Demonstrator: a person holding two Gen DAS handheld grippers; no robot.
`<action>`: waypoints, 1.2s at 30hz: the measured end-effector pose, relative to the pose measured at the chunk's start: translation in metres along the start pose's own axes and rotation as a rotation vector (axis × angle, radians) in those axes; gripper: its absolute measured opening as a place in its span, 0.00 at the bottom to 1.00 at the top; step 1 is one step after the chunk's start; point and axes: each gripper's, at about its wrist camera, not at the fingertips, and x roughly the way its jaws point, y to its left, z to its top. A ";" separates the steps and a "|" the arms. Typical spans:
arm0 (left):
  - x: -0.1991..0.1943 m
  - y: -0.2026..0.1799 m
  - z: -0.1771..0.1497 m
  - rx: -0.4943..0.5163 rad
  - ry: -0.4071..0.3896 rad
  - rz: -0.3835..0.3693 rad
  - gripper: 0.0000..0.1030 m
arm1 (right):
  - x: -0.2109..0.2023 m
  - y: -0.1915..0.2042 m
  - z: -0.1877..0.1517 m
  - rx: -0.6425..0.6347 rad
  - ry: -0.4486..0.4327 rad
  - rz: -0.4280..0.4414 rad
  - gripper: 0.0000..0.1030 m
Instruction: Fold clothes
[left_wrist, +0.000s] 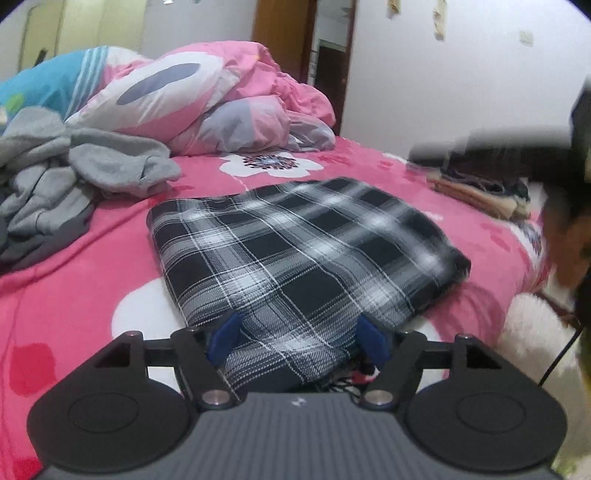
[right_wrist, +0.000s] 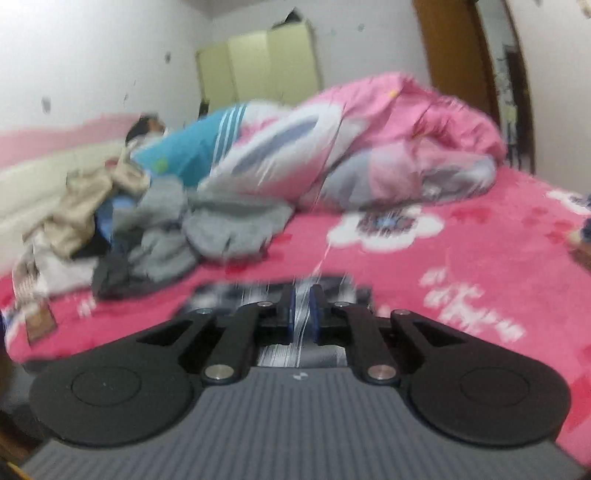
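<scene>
A black-and-white plaid garment (left_wrist: 295, 243) lies folded into a rectangle on the pink flowered bedspread (left_wrist: 74, 288). My left gripper (left_wrist: 298, 334) is open, and the garment's near edge bulges up between its two blue pads (left_wrist: 225, 334). In the right wrist view, my right gripper (right_wrist: 303, 314) is shut on a thin edge of the plaid garment (right_wrist: 301, 306), low over the bed; this view is motion-blurred. A dark blurred shape (left_wrist: 517, 147) crosses the right side of the left wrist view.
A heap of grey and beige clothes (left_wrist: 74, 173) lies at the left of the bed. A bundled pink quilt (left_wrist: 207, 96) and a blue pillow (left_wrist: 48, 85) sit at the back. Folded clothes (left_wrist: 480, 188) rest at the far right. A doorway (left_wrist: 328, 55) stands behind.
</scene>
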 end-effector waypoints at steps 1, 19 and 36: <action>-0.001 0.003 -0.001 -0.026 -0.007 -0.011 0.69 | 0.013 -0.007 -0.015 0.029 0.061 0.010 0.06; -0.007 0.022 -0.017 -0.178 -0.084 -0.062 0.70 | 0.087 -0.025 0.005 -0.074 0.173 -0.132 0.03; -0.009 0.026 -0.018 -0.199 -0.080 -0.113 0.87 | 0.144 -0.020 0.056 -0.154 0.310 -0.176 0.07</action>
